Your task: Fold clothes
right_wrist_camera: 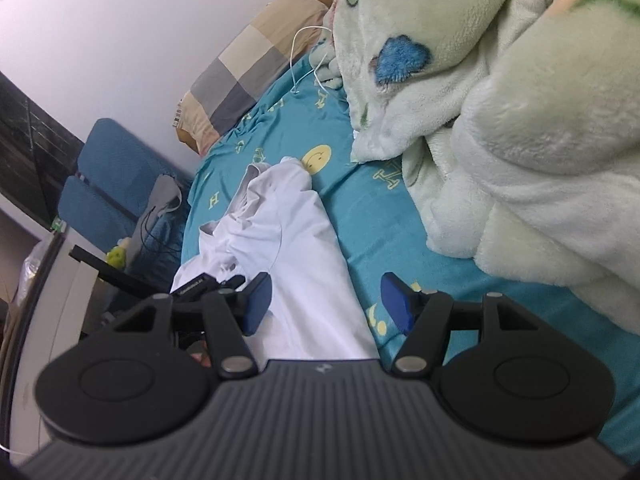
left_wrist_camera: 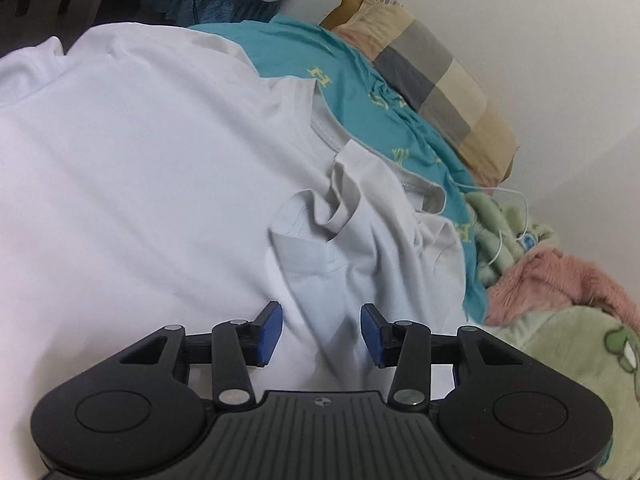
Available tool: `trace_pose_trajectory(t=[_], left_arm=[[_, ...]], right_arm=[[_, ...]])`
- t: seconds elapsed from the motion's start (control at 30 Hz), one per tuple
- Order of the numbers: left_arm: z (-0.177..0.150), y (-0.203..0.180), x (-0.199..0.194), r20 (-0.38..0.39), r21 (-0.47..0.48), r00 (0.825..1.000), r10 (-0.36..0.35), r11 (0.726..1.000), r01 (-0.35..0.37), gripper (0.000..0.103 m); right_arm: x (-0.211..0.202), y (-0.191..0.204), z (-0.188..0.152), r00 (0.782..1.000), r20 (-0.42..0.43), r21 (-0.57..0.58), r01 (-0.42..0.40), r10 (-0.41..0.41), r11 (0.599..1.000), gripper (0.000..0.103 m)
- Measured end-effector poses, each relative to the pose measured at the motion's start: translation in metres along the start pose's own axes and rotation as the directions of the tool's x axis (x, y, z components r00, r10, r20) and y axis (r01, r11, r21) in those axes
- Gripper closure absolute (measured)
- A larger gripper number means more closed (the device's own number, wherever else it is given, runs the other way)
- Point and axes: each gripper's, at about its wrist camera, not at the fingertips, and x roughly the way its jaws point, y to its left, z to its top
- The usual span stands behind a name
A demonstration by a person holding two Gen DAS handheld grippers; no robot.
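Teal bedsheet (right_wrist_camera: 360, 216) fills the workspace, and the white shirt (left_wrist_camera: 140, 180) lies spread on it, near the bed's edge on my left side. Its sleeve (left_wrist_camera: 360, 232) sits bunched and twisted at the side nearest the pillow, with a hem poking up out of the wrinkles.

My left gripper (left_wrist_camera: 321, 334) hovers just over the cloth below that bunched sleeve, jaws partly spread with nothing pinched between them. My right gripper (right_wrist_camera: 326, 308) is spread wide, empty, straddling the shirt's edge where white meets teal; one pad (right_wrist_camera: 256, 304) is over the shirt, the other over the sheet.

I judge the step in hand is taking hold of the sleeve to fold it inward. To do it well I'd settle the left jaws onto a single clean fold of fabric near the sleeve seam, not the crumpled knot, and pinch only the shirt, not the sheet under it. The right side should pin or grab the edge so the body doesn't drag along.

Outward: a checked pillow (left_wrist_camera: 436, 80) against the wall, a fluffy green blanket (right_wrist_camera: 500, 120) heaped close on the right, and a thin white cable (right_wrist_camera: 304, 60) on the sheet, well clear of my path but worth avoiding.
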Motion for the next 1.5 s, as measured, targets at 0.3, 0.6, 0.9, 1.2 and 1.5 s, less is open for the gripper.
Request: trace_pose_trajectory(t=[0.3,0.6,0.9,1.2,1.5], left_arm=[[0.009,-0.021,-0.001,0.008,0.252,0.999,0.045,0.967,-0.046,0.096],[0.026,-0.015,-0.018,-0.050,0.172,0.999,-0.015,0.985,0.023,0.098],[0.019,-0.008,0.009,-0.084,0.065,0.996,0.002,0.998,0.003,0.096],[0.063,-0.049,-0.019,0.133,0.271,0.982,0.133,0.948,-0.166,0.101],[0.024,-0.013,-0.029,-0.052,0.254,0.991,0.120,0.962,-0.103,0.071]], right_arm=[[0.027,0.001,0.002,0.998,-0.062,-0.007,-0.006,0.005,1.000,0.039],[0.026,0.001,0.001,0.997,-0.074,0.012,-0.004,0.005,1.000,0.039],[0.032,-0.003,0.000,0.995,-0.095,0.035,-0.009,0.012,0.999,0.039],[0.032,-0.007,0.004,0.997,-0.077,0.052,-0.004,0.008,0.999,0.039],[0.036,-0.002,0.004,0.995,-0.094,0.009,-0.015,0.016,1.000,0.039]])
